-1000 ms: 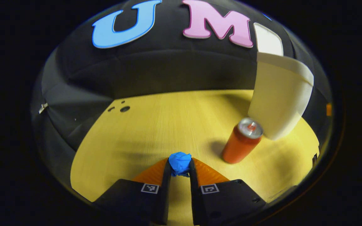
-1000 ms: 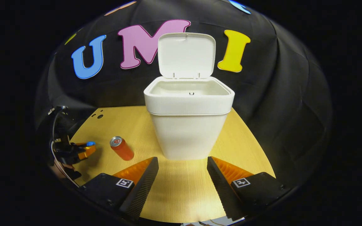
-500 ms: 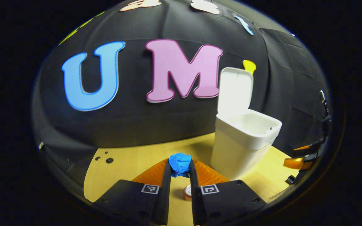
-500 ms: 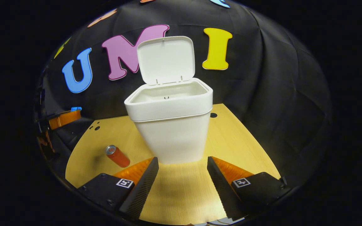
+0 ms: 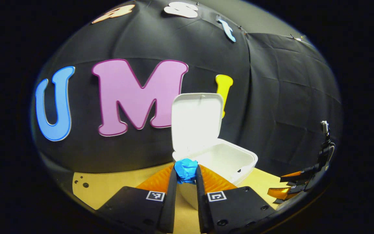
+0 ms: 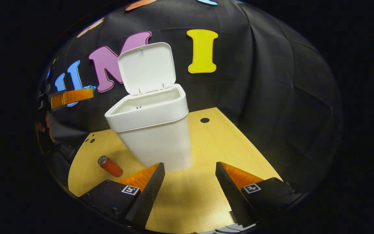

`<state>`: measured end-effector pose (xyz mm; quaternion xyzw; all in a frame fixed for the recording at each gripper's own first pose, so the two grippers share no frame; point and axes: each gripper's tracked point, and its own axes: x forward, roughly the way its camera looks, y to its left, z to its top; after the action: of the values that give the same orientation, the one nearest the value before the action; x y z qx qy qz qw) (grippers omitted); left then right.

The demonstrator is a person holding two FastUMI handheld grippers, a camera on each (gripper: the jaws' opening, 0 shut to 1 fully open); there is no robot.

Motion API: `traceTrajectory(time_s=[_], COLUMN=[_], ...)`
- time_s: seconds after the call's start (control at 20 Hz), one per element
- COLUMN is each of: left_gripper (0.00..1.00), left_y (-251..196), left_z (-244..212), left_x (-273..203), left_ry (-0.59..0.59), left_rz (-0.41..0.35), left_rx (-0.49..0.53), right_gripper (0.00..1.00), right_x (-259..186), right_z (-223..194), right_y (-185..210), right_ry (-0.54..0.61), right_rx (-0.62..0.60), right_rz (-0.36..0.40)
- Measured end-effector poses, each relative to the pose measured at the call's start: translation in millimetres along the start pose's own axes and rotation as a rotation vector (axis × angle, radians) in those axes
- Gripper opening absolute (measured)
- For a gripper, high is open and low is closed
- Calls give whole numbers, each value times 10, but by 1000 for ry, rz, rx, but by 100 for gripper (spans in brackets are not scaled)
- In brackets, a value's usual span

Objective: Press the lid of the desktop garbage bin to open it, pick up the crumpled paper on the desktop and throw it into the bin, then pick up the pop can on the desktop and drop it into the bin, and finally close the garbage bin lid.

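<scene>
Left gripper [image 5: 186, 177] is pinching the crumpled blue paper ball [image 5: 186, 169] between both fingers, hanging at the near rim of the open white plastic bin [image 6: 151, 130], not yet over the mouth. Letting go here risks paper bouncing off the rim onto the wooden desktop [image 6: 213, 143]. Upright lid [image 5: 196, 120] is blocking the far side; opening itself is roomy. Right gripper [image 6: 190, 182] is idling with fingers spread wide. Orange pop can [image 6: 109, 165] is lying left of the bin.

You have one garbage bin [image 6: 151, 130] with one raised lid [image 6: 147, 68], one crumpled paper [image 5: 186, 169], and one pop can [image 6: 110, 166] near the desktop's [image 6: 232, 146] left edge, plus two grippers: left gripper [image 5: 186, 175], right gripper [image 6: 189, 172].
</scene>
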<state>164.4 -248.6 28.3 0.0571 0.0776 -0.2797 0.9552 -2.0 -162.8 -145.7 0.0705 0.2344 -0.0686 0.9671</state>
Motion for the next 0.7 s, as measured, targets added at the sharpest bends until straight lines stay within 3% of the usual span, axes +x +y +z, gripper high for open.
traceTrajectory(time_s=[0.25,0.7], left_gripper=[36,34], left_y=[-432,-686], left_z=[-40,-204], left_x=[484,828], left_ry=[36,102], left_rz=[-97,-135], left_rx=[-8,-37], right_gripper=[99,99], right_x=[10,86], right_z=[20,4], right_y=[-319,-696], right_ry=[-6,23], right_rx=[9,35], right_rz=[-46,-90])
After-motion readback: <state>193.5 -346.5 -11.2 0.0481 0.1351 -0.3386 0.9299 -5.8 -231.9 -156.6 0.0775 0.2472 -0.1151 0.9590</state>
